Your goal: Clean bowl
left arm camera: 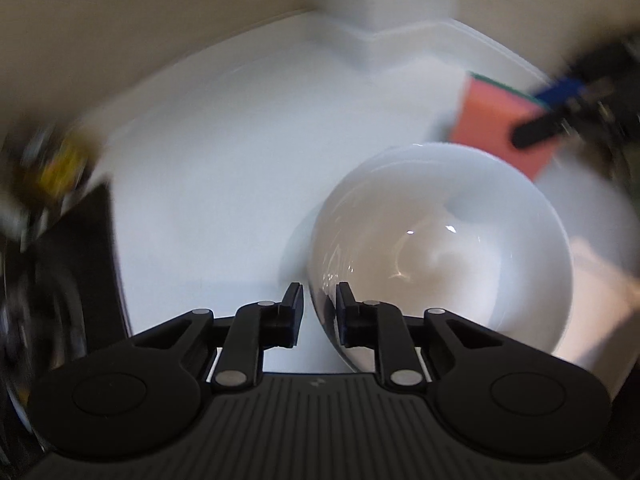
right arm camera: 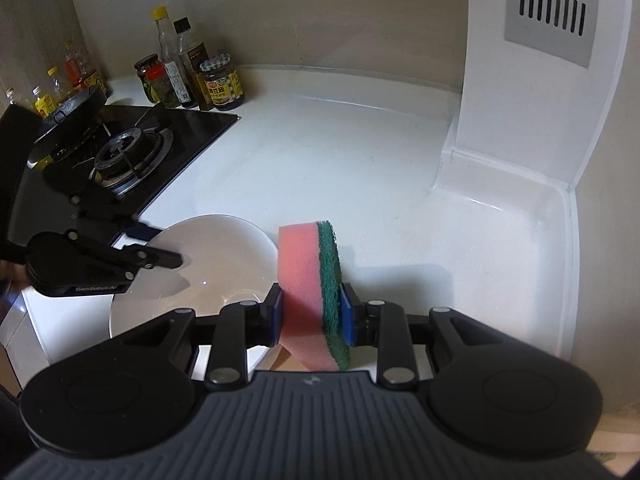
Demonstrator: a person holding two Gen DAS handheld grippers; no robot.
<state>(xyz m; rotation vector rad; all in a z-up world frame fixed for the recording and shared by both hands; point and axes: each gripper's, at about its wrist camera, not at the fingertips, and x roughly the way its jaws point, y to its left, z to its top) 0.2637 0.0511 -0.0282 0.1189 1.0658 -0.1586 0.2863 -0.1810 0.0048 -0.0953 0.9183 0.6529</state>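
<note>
Right wrist view showed the right tongs (right arm camera: 311, 314) clamped on a sponge (right arm camera: 310, 292), pink foam toward one pad and green scouring face toward the other, held on edge so that a broad face could be turned against the ware. The white bowl (right arm camera: 208, 268) stood on the white bench (right arm camera: 340, 160), and everything else is best placed from it: the sponge hung just beside its rim on the side away from the stove (right arm camera: 120, 152), apart from the porcelain as far as I could tell, while the jars and bottles (right arm camera: 192, 76) stood well beyond it against the wall. The left tongs (left arm camera: 318, 312) pinched the bowl's near rim, one finger inside the wall and one outside, narrow and closed on it, probably to steady the bowl against the push of scrubbing. In my judgement the wiping had not yet begun.
</note>
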